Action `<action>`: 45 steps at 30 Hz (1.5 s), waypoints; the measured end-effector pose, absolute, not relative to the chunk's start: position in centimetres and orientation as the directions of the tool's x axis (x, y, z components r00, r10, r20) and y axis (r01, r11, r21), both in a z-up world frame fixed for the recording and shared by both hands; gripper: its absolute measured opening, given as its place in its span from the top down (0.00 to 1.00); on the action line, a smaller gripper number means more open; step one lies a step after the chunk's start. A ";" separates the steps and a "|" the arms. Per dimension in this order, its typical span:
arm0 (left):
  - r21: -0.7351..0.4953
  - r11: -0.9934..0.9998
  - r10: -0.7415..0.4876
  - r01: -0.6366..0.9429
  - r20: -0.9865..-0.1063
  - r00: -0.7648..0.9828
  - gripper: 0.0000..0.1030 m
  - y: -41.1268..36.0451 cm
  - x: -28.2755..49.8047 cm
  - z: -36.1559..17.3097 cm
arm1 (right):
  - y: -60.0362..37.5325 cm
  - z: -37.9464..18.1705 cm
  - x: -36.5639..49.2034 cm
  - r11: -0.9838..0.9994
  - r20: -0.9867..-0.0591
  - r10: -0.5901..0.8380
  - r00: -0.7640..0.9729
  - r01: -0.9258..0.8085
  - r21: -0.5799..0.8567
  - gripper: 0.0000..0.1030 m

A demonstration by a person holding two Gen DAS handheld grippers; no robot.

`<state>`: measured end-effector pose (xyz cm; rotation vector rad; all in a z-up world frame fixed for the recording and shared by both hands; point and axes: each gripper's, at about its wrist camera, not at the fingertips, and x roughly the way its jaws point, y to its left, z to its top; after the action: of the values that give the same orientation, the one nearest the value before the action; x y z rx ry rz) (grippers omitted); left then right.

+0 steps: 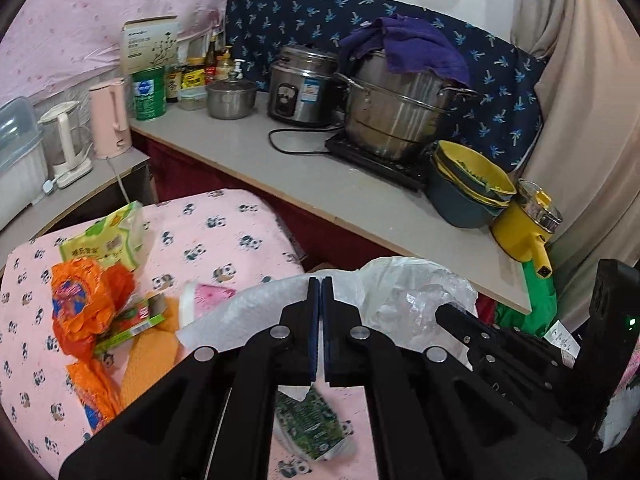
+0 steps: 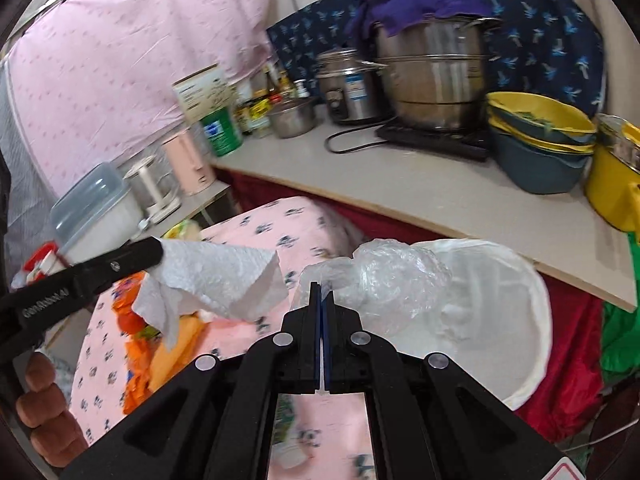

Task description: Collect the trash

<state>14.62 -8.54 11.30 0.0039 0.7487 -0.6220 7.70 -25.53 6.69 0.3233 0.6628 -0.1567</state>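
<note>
On the pink cloth with panda print [image 1: 224,232], which covers a low surface in front of the grey counter [image 1: 288,168], lies most of the trash: an orange wrapper [image 1: 86,300], a small green and red box [image 1: 132,322] just beside it, a light green packet [image 1: 108,240] behind them, and a green printed packet [image 1: 308,428] close under the tool.

The left gripper [image 1: 321,280] has its jaws pressed together, and a white paper towel [image 2: 216,280] is pinched between them. In the right wrist view this towel hangs from the left tool's black fingers, lifted above the pink cloth and the orange wrapper. Some fingers of the person's hand [image 2: 44,412] show at the lower left edge of that view, around the handle.

The right gripper [image 2: 322,286] has also its jaws pressed together. They pinch a crumpled piece of clear plastic film [image 2: 384,276], which stands up from the tips. Behind the film is a white bin with a white bag inside [image 2: 520,320]; the film is at its near rim, but I cannot tell if it touches.

On the counter stand a big steel pot [image 1: 396,116] with a purple cloth [image 1: 412,46] on top, a rice cooker [image 1: 300,88], stacked yellow and blue bowls [image 1: 468,188] and a green can [image 1: 148,94].
</note>
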 end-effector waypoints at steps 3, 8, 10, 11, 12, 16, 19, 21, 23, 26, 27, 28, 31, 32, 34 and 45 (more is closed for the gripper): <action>-0.209 0.795 -0.555 0.570 -0.630 0.543 0.99 -11.5 14.6 11.6 | -28.4 5.9 7.5 0.921 -0.640 -0.079 0.765 0.301 0.246 0.99; -0.214 0.754 -0.581 0.621 -0.656 0.481 0.99 -16.0 14.9 10.6 | -31.8 3.3 7.2 0.892 -0.677 -0.105 0.728 0.370 0.259 0.99; -0.221 0.739 -0.588 0.636 -0.673 0.449 0.99 -17.5 15.1 9.8 | -32.7 2.2 7.2 0.884 -0.694 -0.107 0.712 0.388 0.262 0.99; -0.225 0.734 -0.590 0.641 -0.679 0.437 0.99 -18.1 15.2 9.5 | -33.0 1.8 7.0 0.881 -0.700 -0.109 0.706 0.395 0.262 0.99; -0.231 0.726 -0.595 0.648 -0.684 0.423 0.99 -18.6 15.2 9.1 | -33.2 1.4 7.0 0.878 -0.706 -0.110 0.700 0.402 0.261 0.99; -0.233 0.709 -0.592 0.666 -0.710 0.382 0.99 -20.7 15.4 7.5 | -34.1 0.4 6.9 0.867 -0.721 -0.114 0.683 0.423 0.264 0.98; -0.245 0.704 -0.589 0.666 -0.725 0.356 0.98 -21.8 15.6 6.6 | -34.6 0.6 6.6 0.860 -0.718 -0.132 0.684 0.439 0.260 0.90; -0.254 0.706 -0.588 0.661 -0.730 0.349 0.93 -22.0 15.8 6.2 | -34.9 1.0 6.3 0.855 -0.709 -0.144 0.691 0.447 0.262 0.73; -0.258 0.708 -0.590 0.658 -0.729 0.348 0.85 -22.0 15.8 6.2 | -35.0 1.7 5.8 0.851 -0.692 -0.161 0.703 0.454 0.263 0.65; -0.272 0.715 -0.596 0.644 -0.719 0.357 0.59 -21.6 15.9 6.5 | -35.0 2.7 5.5 0.850 -0.678 -0.172 0.714 0.455 0.264 0.64; -0.271 0.718 -0.597 0.641 -0.713 0.367 0.58 -21.4 15.8 6.7 | -35.0 2.9 5.3 0.850 -0.675 -0.173 0.717 0.455 0.266 0.64; -0.267 0.720 -0.596 0.641 -0.711 0.373 0.58 -21.2 15.8 6.9 | -34.8 3.3 5.2 0.851 -0.670 -0.172 0.722 0.452 0.269 0.63; -0.253 0.738 -0.582 0.626 -0.708 0.401 0.57 -20.3 15.7 7.4 | -34.1 4.3 4.6 0.856 -0.654 -0.181 0.734 0.445 0.264 0.55; -0.250 0.744 -0.579 0.620 -0.705 0.410 0.56 -19.9 15.6 7.5 | -33.9 4.6 4.4 0.857 -0.649 -0.183 0.739 0.443 0.263 0.54; -0.245 0.758 -0.570 0.605 -0.699 0.432 0.53 -18.8 15.5 7.8 | -33.2 5.3 4.0 0.863 -0.637 -0.184 0.749 0.433 0.261 0.50; -0.206 0.850 -0.477 0.486 -0.692 0.542 0.45 -11.0 15.0 8.3 | -27.6 7.1 3.9 0.909 -0.621 -0.158 0.768 0.358 0.212 0.39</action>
<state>15.00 -11.05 8.32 0.0113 0.8178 -0.5717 3.87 -27.62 7.13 0.3306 0.6373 -0.2858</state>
